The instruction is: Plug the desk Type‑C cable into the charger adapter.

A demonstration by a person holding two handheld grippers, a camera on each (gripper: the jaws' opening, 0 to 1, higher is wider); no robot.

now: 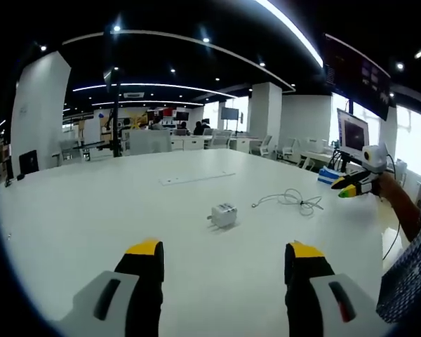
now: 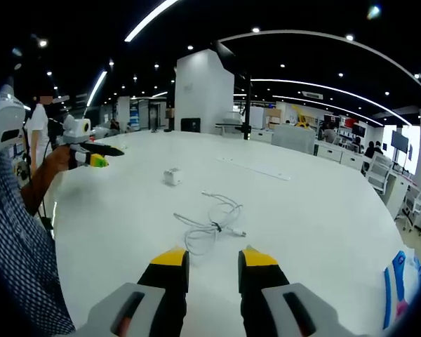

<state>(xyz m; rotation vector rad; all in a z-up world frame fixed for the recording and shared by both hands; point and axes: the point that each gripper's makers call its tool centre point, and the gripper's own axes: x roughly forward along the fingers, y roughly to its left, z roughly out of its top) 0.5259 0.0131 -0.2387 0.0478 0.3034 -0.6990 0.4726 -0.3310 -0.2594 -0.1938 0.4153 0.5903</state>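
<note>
White office table [image 1: 91, 210] held the small white cube charger adapter [image 1: 224, 214] ahead of the left gripper [image 1: 224, 261], fingers wide and empty; the loosely coiled white Type-C cable [image 2: 212, 226] lay just beyond the right gripper [image 2: 214, 267], fingers narrow and empty, likely poised to grasp.

Charger adapter [image 1: 224, 214] sits on the desk [image 1: 91, 210], ahead of the left gripper [image 1: 224, 261]. Type-C cable [image 1: 292, 199] lies coiled on the desk, right of the adapter and well apart from it. In the right gripper view the cable [image 2: 212, 226] lies just ahead of the right gripper [image 2: 214, 267], the adapter [image 2: 172, 176] beyond it, to the left.
</note>
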